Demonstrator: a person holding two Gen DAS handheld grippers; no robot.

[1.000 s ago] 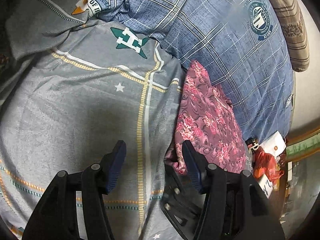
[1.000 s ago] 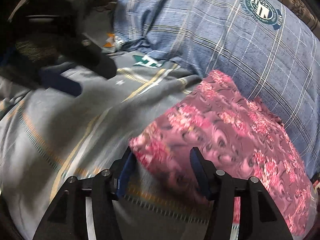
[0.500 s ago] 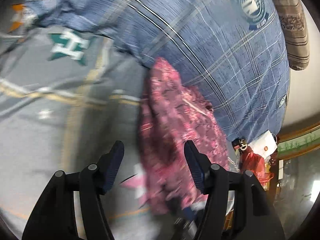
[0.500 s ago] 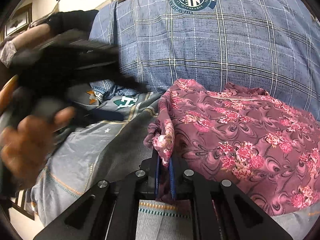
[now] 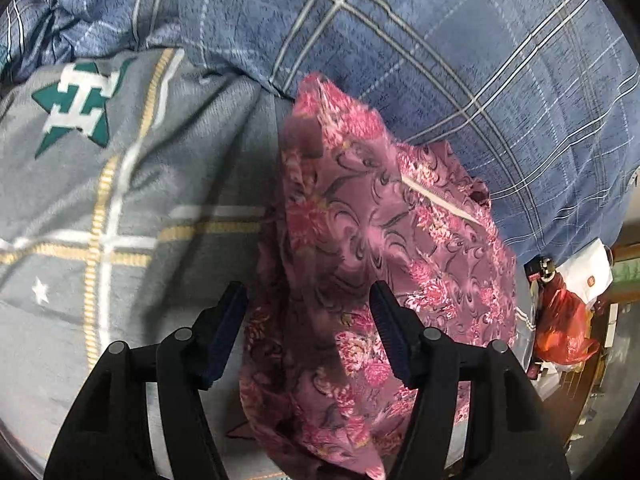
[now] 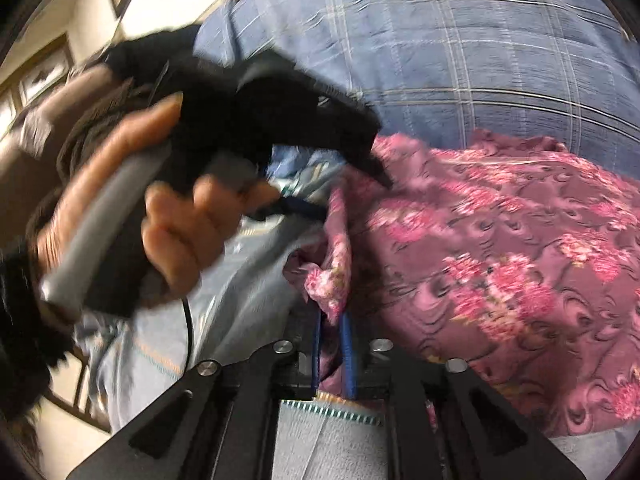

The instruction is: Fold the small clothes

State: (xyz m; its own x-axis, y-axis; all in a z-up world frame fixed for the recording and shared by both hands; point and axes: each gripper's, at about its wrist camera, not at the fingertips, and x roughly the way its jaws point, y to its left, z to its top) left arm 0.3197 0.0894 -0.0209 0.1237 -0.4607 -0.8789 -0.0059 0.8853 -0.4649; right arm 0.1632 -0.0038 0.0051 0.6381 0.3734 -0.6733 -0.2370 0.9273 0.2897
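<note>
Pink flowery cloth [image 5: 372,240] pinched at its edge by right gripper [image 6: 332,340], jaws opening; spread left gripper [image 5: 308,336] right above it

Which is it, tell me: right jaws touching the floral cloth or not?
Touching. In the right wrist view the right gripper pinches a bunched edge of the floral cloth, though its jaws are opening slightly.

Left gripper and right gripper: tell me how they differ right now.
The left gripper stands open with its pads apart above the pink floral cloth; the right gripper is nearly closed on a bunched edge of that cloth, though its jaws are easing open. The left pads press on nothing; the right pads have fabric between them. Both have black frames with blue pads and work over the grey bedsheet.
</note>
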